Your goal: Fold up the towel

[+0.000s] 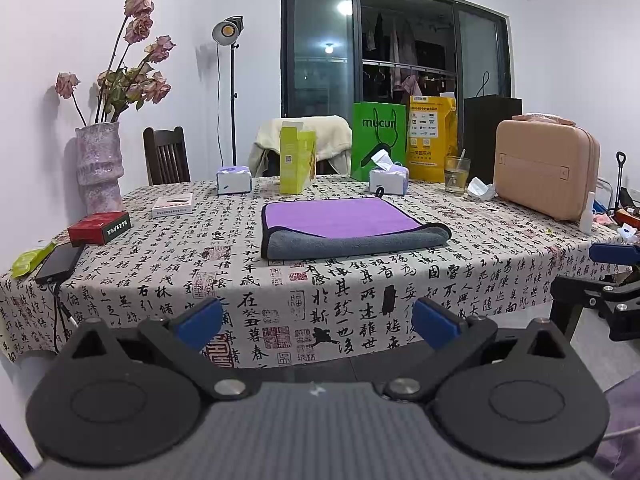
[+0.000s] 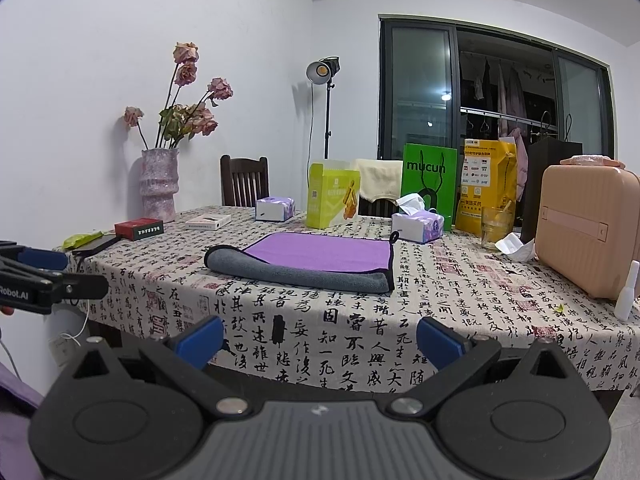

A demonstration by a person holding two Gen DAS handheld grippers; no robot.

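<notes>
Left gripper (image 1: 318,322) bottom centre of frame, jaws spread wide, holding nothing, off bench (image 1: 460,272) edge. Right gripper (image 2: 320,340) same: spread, holding nothing.

Towel (image 1: 352,228) mid-frame on bench, folded flat, purple face up, grey roll along near edge; long axis left-right.

Behind towel: glass (image 1: 457,175) with liquid and straw, two tissue boxes (image 1: 389,181), green bag (image 1: 378,140), pink case (image 1: 546,170) right, vase (image 1: 99,166) with dried roses upper left.

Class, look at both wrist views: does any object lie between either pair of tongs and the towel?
Nothing visible does. Both the left tongs and right tongs hang open before the table edge, and only bare tablecloth lies between them and the towel.
</notes>
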